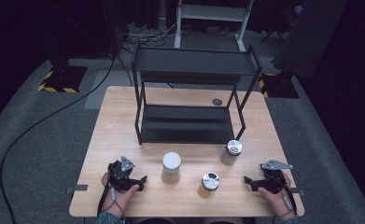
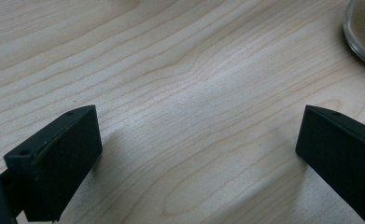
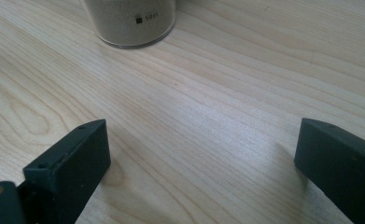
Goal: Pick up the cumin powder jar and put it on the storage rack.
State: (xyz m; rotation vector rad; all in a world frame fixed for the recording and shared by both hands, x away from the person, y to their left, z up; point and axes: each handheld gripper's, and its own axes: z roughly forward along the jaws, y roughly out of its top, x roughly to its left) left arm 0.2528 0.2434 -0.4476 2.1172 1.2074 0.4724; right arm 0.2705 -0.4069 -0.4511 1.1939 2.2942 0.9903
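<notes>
Three jars of sandy filling stand on the wooden table (image 1: 119, 112): a tall white-lidded jar (image 1: 171, 167), a short silver-lidded jar (image 1: 210, 182) and another silver-lidded jar (image 1: 233, 152). My left gripper (image 1: 143, 182) rests near the front left, jaws pointing right toward the white-lidded jar. In the left gripper view it (image 2: 199, 154) stands open over bare wood, a jar's glass base (image 2: 364, 28) at the top right. My right gripper (image 1: 249, 182) lies at the front right, pointing left. It (image 3: 201, 163) is open and empty, with a jar (image 3: 131, 21) ahead.
A black two-tier metal shelf (image 1: 185, 123) stands at the middle of the table's far half. A small dark round disc (image 1: 217, 101) lies behind it. Bare wood separates the jars from both grippers. Cables cross the grey floor to the left.
</notes>
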